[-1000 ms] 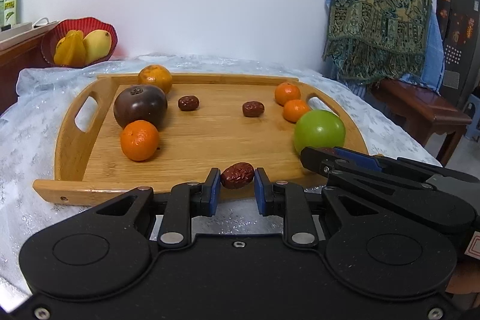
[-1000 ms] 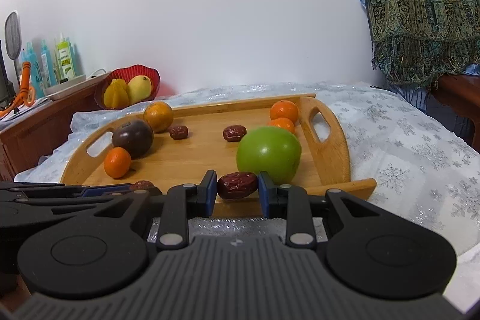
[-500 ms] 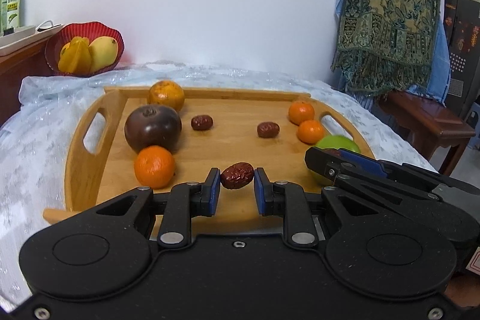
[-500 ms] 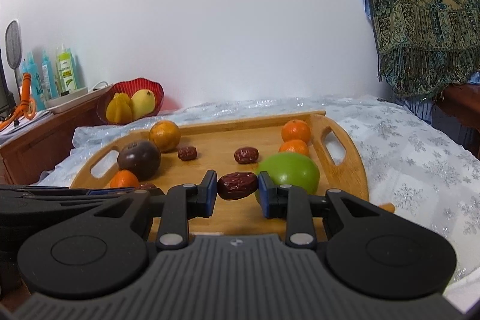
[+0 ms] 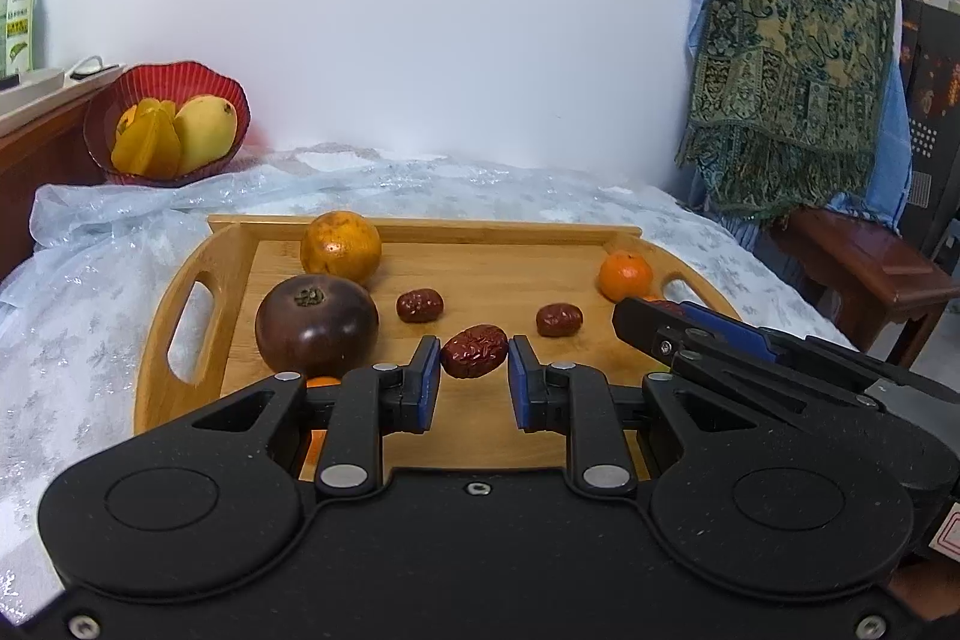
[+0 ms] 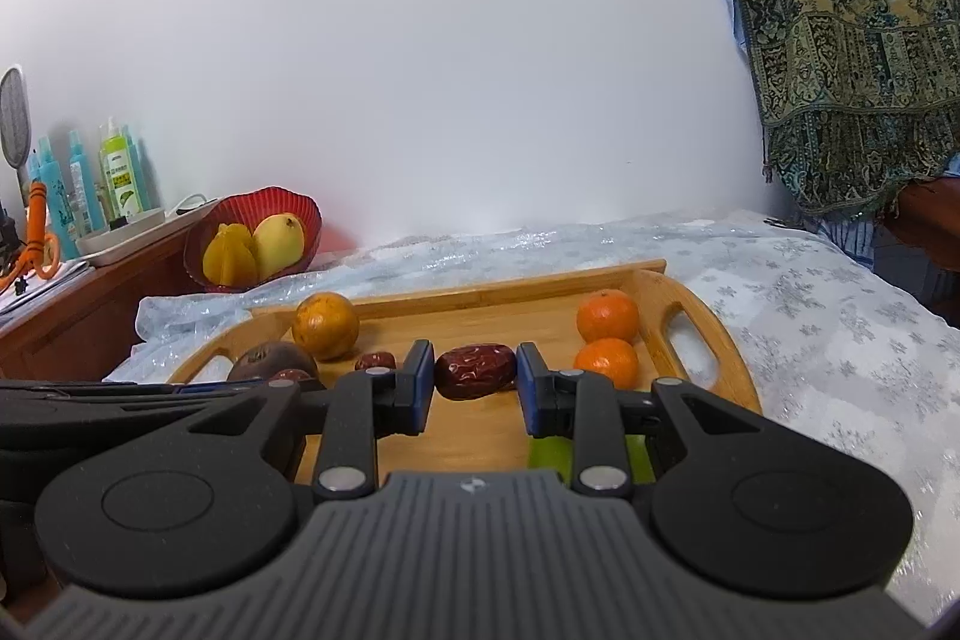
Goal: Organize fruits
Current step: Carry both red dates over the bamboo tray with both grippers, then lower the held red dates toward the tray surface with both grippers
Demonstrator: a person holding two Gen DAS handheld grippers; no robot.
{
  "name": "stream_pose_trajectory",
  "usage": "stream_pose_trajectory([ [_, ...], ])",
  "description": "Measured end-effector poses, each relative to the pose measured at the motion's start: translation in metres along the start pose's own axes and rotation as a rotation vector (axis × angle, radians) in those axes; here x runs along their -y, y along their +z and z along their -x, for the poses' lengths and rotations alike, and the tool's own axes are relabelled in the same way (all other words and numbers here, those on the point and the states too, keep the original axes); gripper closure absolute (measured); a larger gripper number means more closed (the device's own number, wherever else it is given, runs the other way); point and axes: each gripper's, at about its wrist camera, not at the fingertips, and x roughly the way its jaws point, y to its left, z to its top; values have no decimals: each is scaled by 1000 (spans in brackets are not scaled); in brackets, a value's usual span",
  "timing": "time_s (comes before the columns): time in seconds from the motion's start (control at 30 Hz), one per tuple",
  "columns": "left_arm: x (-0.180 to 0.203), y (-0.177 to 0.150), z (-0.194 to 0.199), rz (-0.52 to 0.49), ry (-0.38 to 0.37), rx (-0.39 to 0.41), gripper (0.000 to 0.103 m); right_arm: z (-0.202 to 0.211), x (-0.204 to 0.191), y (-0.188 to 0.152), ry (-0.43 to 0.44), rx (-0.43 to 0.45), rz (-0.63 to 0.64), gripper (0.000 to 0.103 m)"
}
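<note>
My left gripper (image 5: 474, 367) is shut on a red date (image 5: 474, 351) and holds it above the wooden tray (image 5: 180, 334). My right gripper (image 6: 474, 379) is shut on another red date (image 6: 476, 372) over the same tray (image 6: 708, 316). On the tray lie two loose dates (image 5: 420, 305) (image 5: 558, 320), a dark purple fruit (image 5: 316, 328), a yellow-orange citrus (image 5: 340, 247) and two tangerines (image 6: 607, 316) (image 6: 606, 362). A green apple (image 6: 549, 454) shows partly under my right gripper. The right gripper's body shows in the left wrist view (image 5: 750, 358).
A red bowl (image 5: 165, 124) with a mango and starfruit stands at the back left beside a wooden cabinet (image 6: 78, 304) with bottles. A white tablecloth (image 6: 840, 340) covers the table. A patterned cloth (image 5: 792, 58) hangs at the right above a wooden bench (image 5: 870, 274).
Both grippers have moved forward over the tray, each still holding its date. The apple and the near tangerine have slipped under the gripper bodies.
</note>
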Motion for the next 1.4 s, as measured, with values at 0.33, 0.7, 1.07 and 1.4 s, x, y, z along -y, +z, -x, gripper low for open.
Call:
stream_pose_trajectory([
  [0.33,-13,19,-33,55,-7,-53,81,-29,2,16,4,-58,-14,70],
  [0.7,-20,61,-73,63,-36,-70,80,-72,22,40,41,-139,-156,70],
  [1.07,-29,75,-116,90,0,-124,80,-112,31,50,50,-245,-194,70],
  [1.4,-29,72,-134,74,26,-166,80,-124,36,52,28,-295,-151,69],
])
